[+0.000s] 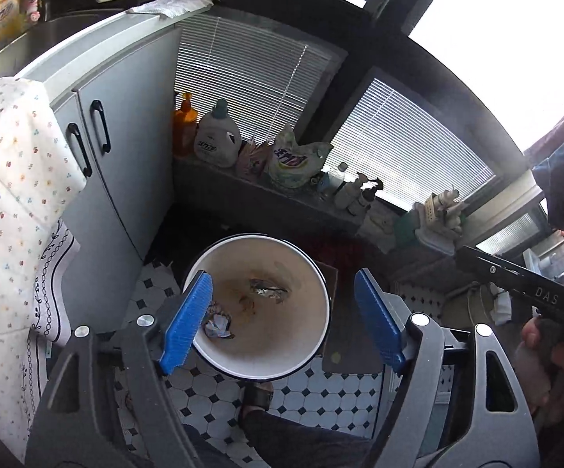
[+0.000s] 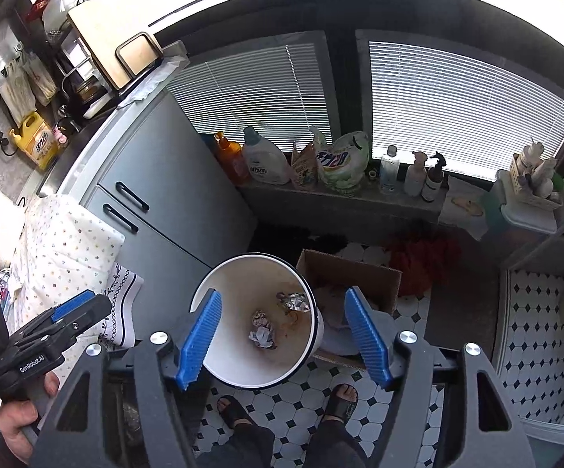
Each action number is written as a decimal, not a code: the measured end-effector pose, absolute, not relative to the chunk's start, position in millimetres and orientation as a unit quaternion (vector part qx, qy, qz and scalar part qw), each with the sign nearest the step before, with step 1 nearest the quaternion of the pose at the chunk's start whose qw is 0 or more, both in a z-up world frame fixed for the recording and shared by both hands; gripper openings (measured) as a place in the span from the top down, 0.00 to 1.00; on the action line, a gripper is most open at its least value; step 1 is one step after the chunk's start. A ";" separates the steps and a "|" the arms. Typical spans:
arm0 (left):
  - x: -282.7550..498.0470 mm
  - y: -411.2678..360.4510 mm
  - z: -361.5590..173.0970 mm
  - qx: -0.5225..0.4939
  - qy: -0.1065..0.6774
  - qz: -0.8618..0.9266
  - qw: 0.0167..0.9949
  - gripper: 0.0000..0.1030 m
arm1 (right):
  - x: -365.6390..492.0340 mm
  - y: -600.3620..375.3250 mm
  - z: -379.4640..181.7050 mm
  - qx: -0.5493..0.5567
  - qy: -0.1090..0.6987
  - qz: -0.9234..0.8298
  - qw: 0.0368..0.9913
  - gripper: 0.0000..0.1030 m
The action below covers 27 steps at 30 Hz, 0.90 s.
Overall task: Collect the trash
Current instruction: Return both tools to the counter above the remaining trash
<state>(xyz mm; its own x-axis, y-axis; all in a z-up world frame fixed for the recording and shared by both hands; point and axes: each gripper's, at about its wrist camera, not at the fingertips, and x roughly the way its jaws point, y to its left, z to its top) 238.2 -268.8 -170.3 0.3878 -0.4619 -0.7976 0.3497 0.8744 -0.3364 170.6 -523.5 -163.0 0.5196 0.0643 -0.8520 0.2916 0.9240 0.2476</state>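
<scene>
- We hold the left gripper point(image 1: 282, 318) above the white bin point(image 1: 323, 314); its blue fingers point(image 1: 188, 321) stand wide apart and nothing is between them.
- The right gripper point(image 2: 282, 335) also hangs over the bin, fingers point(image 2: 200, 339) wide open and holding nothing.
- The bin stands on the tiled floor point(image 2: 379, 397), beside a grey cabinet point(image 2: 172, 195) and touching or just beside a cardboard box point(image 2: 352, 273).
- At its bottom lie a crumpled white paper point(image 2: 261, 336) and a ball of foil point(image 2: 295, 301), a little apart.
- Our feet in black sandals point(image 2: 235, 409) stand just before the bin.
</scene>
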 end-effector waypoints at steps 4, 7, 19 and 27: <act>232.0 -227.3 -157.7 -0.071 0.483 -0.202 0.849 0.21 | 186.2 -493.0 -153.0 0.169 0.477 -0.039 0.862 0.21; 226.6 -192.2 -147.6 -0.085 0.470 -0.167 0.862 0.20 | 199.7 -463.1 -144.8 0.156 0.475 -0.006 0.866 0.17; 196.1 -42.2 -112.1 -0.141 0.417 -0.022 0.898 0.17 | 238.5 -322.9 -111.8 0.097 0.456 0.109 0.878 0.08; 170.9 47.0 -102.2 -0.173 0.393 0.050 0.902 0.17 | 254.1 -234.2 -101.8 0.069 0.458 0.169 0.870 0.08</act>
<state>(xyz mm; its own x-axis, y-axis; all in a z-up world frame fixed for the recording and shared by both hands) 170.9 47.0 -102.2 0.6866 -0.0455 -0.7256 -0.2261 0.9352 -0.2725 254.1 -234.2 -101.8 0.5241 0.3572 -0.7731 -0.2310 0.9334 0.2747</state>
